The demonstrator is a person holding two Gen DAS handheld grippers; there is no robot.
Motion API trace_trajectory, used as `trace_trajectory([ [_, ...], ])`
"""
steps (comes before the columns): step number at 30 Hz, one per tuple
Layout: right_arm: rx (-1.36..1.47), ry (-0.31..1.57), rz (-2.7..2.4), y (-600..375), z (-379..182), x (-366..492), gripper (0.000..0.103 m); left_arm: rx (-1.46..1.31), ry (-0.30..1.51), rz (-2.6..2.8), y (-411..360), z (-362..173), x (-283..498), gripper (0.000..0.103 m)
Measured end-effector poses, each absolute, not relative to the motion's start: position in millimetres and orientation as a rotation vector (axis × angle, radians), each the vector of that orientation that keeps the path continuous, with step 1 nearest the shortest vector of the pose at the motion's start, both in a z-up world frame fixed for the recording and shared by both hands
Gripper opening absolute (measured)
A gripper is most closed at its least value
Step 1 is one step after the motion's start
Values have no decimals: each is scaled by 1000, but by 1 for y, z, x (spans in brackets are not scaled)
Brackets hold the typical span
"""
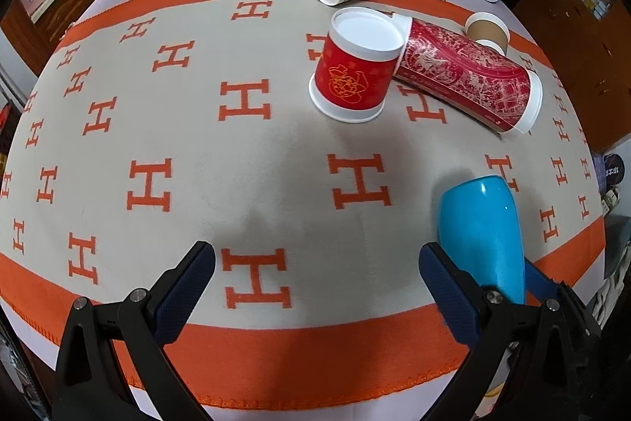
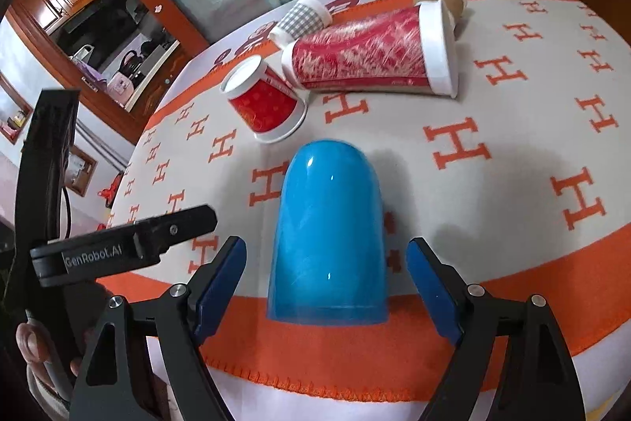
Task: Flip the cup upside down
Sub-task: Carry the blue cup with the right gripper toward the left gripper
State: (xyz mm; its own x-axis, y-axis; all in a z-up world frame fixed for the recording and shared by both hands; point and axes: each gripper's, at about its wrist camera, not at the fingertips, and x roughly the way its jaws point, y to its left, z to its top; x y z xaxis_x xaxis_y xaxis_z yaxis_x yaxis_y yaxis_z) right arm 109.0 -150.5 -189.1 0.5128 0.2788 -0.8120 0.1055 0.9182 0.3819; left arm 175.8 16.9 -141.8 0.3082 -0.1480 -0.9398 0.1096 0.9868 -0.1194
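"GenRobot.AI" on the left claw [image 2: 118, 251]; repeated orange "H" across the blanket [image 1: 276, 145].

Blue cup [image 2: 329, 235] upside down on the cloth [image 2: 493, 184], between wide-spread right gripper [image 2: 326, 263] jaws.

Glossy blue cup [image 2: 329, 235] upside down, mouth on the blanket's orange border [image 2: 552, 275].

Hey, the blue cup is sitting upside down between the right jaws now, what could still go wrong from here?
1. The right gripper is open with its jaws on either side of the blue cup; pulling back crookedly could clip and topple it.
2. The cup stands on the blanket's orange border, near the table edge, so a nudge might send it off.
3. The left gripper is open close beside it and could bump it.
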Motion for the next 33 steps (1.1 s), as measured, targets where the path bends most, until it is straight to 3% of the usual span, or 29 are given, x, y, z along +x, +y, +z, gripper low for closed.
trace_trajectory([
  [33, 223, 823, -24, -203, -91, 44, 85, -2, 1065, -376, -30, -83, 129, 102],
])
